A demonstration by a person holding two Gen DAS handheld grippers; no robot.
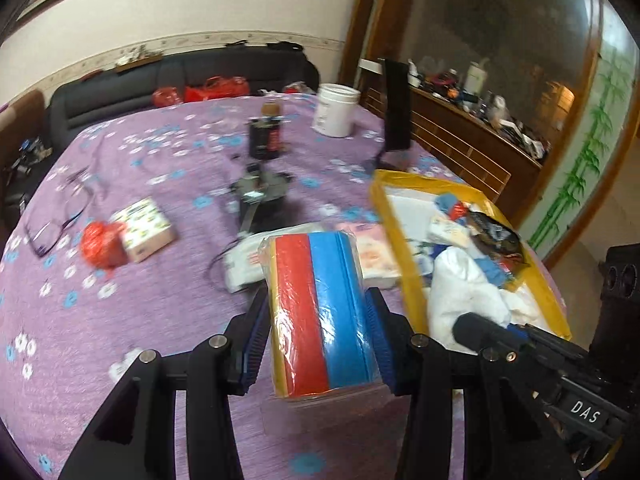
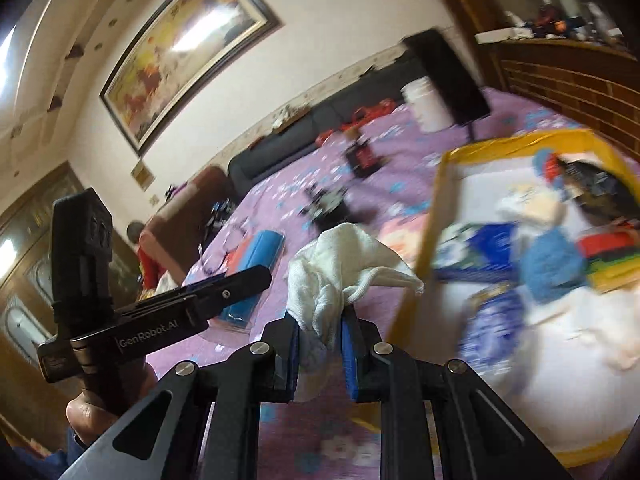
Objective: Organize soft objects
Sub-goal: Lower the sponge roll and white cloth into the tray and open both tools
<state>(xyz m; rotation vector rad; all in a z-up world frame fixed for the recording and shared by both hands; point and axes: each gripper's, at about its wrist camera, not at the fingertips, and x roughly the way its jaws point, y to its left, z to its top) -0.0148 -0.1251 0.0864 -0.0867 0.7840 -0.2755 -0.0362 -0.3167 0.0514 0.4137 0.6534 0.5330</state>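
Clamping a plastic-wrapped pack of cloths (image 1: 320,312), red, blue and yellow, between the two blue pads of the left gripper (image 1: 318,344), lifted clear of the purple flowered surface (image 1: 120,320). Pinching a bunched white towel (image 2: 344,272) in the almost fully closed right gripper (image 2: 320,344), also off the surface, just beside the near rim of the yellow tray (image 2: 434,208). Carrying both, by the look of it, toward that tray.

Inside the tray already: a white cloth heap (image 1: 468,296), blue knitted pieces (image 2: 554,264), a small packet and a dark wrapper, piled loosely rather than sorted. Well under way, then, but not finished.

Left outside, just past the held pack: a white wipes packet (image 1: 244,260) and a pale pink packet (image 1: 372,248), lying against the tray's outer edge. Farther left: a red crumpled bag (image 1: 102,244) touching a small patterned tissue box (image 1: 146,230). Likely next for collecting, if counted as soft.

Beyond these: a black stand, a dark can (image 1: 266,136) and a white tub (image 1: 336,110), hard things probably staying put. At the far end, a dark sofa with red bags.
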